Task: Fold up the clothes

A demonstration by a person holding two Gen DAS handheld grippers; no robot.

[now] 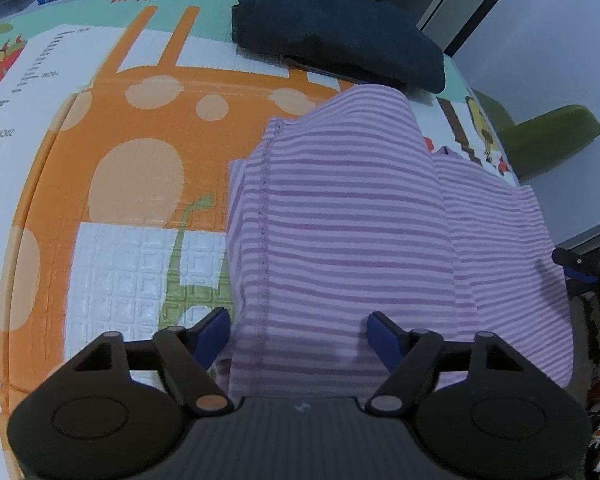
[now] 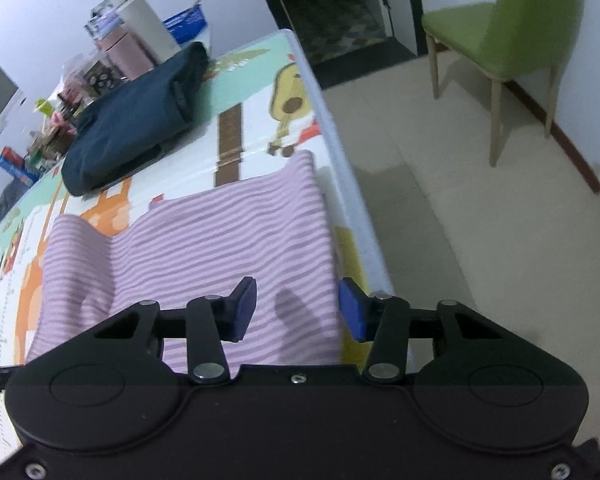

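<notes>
1. The surface [image 1: 112, 264], covered by a cartoon-print play mat, stretches out ahead of both sets of tongs and carries everything; its edge runs just right of the right tongs [image 2: 298, 308].
2. The striped shirt [image 1: 340, 220], lilac and white, lies directly under and ahead of both tongs, partly folded, with a raised ridge of cloth down its middle. Judging by this, the step in hand is taking hold of its near edge for another fold.
3. The dark folded garment [image 1: 332, 40] lies well beyond the shirt, apart from it; it looks already done.
4. The left tongs [image 1: 300, 340] stand spread wide over the shirt's near edge, the pads clear of the cloth, grasping nothing.
5. The right tongs stand partly closed over the shirt's right corner, cloth between the pads but a gap either side, so nothing is gripped yet.
6. The next move likely calls for both to pinch the cloth, lift together and carry the edge forward evenly.
7. Containers: bottles, jars and boxes [image 2: 112, 52] crowd the far end; their contents cannot be made out.
</notes>
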